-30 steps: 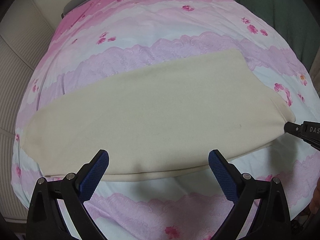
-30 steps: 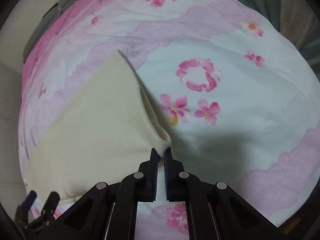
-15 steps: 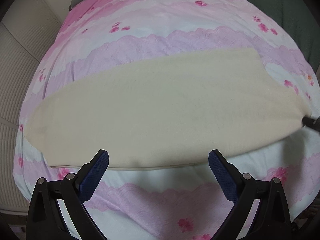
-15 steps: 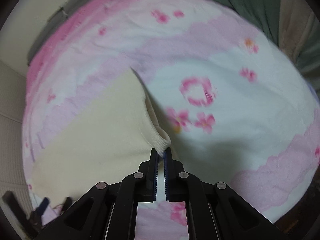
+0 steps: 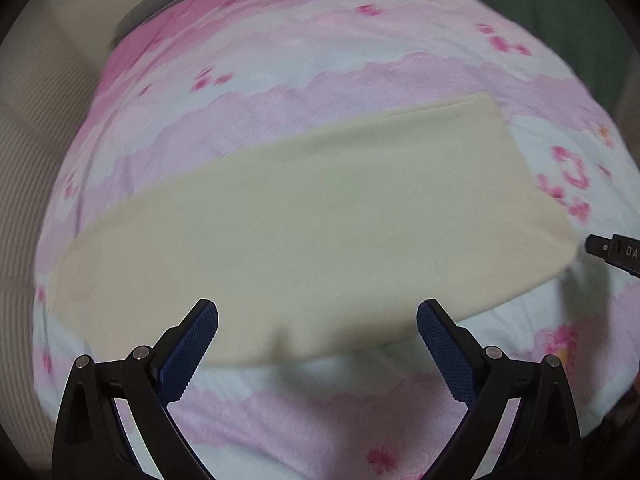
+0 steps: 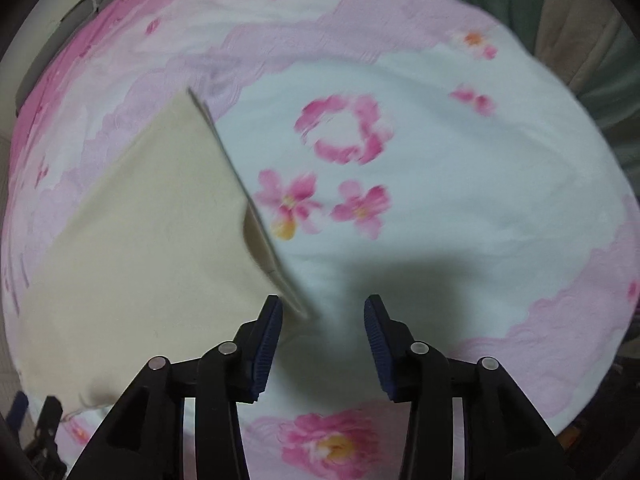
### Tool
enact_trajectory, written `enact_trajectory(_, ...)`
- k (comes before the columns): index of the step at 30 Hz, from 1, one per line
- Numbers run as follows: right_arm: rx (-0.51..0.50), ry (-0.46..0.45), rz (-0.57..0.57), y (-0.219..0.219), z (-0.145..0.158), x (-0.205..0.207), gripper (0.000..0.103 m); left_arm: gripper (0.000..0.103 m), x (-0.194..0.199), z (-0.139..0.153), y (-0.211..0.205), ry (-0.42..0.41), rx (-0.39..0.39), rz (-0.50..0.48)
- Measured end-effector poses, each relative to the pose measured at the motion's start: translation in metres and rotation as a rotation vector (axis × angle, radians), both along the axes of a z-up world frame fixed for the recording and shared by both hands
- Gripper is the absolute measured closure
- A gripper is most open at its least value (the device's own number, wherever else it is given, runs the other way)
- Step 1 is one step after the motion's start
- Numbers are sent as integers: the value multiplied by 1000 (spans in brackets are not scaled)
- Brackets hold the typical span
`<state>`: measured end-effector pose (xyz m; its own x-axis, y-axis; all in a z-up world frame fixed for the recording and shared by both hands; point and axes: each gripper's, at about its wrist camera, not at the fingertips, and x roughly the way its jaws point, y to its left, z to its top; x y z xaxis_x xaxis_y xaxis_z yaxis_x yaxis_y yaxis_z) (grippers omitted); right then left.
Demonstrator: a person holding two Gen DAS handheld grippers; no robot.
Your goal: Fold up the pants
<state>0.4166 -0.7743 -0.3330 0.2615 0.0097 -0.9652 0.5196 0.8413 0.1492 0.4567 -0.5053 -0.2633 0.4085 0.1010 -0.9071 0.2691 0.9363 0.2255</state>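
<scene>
Cream pants [image 5: 304,224] lying flat on the bed, folded into one long band running left to right across the pink floral bedspread [image 5: 320,60]. Looking like the lengthwise fold is done; short-way folds judged still to come.

Right end of the band showing layered edges, top layer gaping slightly near the corner [image 6: 260,248] in the right wrist view. Probably the layers relaxing as grip comes off.

Right gripper [image 6: 322,340] pointing steeply down at that corner, fingers [image 6: 268,340] opening, about half spread. Corner tip sitting just inside the gap, near the left finger, pads not pressing on it. Reading as a release after tensioning the end flat.

Left gripper [image 5: 318,344] hovering over the near long edge, mid-band, fingers [image 5: 192,348] spread wide, nothing between them, cloth edge passing below. Likely staged there to pin or pick the edge for the next fold.

Right gripper tip also peeking in at the far right of the left wrist view, just beside the pants' end.

Some motion blur in both views.
</scene>
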Motion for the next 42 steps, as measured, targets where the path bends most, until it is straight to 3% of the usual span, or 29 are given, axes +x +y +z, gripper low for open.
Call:
enact_trajectory(6, 72, -46, -46, 6, 15, -31, 55, 1, 50, 16, -42, -76, -45, -386)
enact_trajectory(11, 160, -79, -91, 28, 2, -45, 55, 2, 118, 14, -90, -57, -66, -621)
enact_trajectory(17, 268, -114, -229, 43, -18, -43, 55, 2, 197, -18, -142, 164, -147, -712)
enact_trajectory(25, 333, -145, -380, 38, -48, -36, 55, 3, 218, -84, -190, 297, -15, -838)
enact_trajectory(32, 358, -159, -383, 35, -70, -26, 55, 17, 229, -109, -202, 391, -56, -856)
enact_trajectory(34, 362, -165, -370, 33, -74, -22, 55, 31, 232, -108, -204, 412, -102, -854)
enact_trajectory(36, 382, -178, -361, 30, -77, -19, 54, 66, 235, -104, -205, 446, -149, -847)
enact_trajectory(38, 408, -186, -352, 26, -81, -19, 53, 69, 237, -100, -206, 475, -165, -830)
enact_trajectory(42, 475, -215, -365, 19, -90, -22, 53, 76, 231, -87, -204, 457, -159, -893)
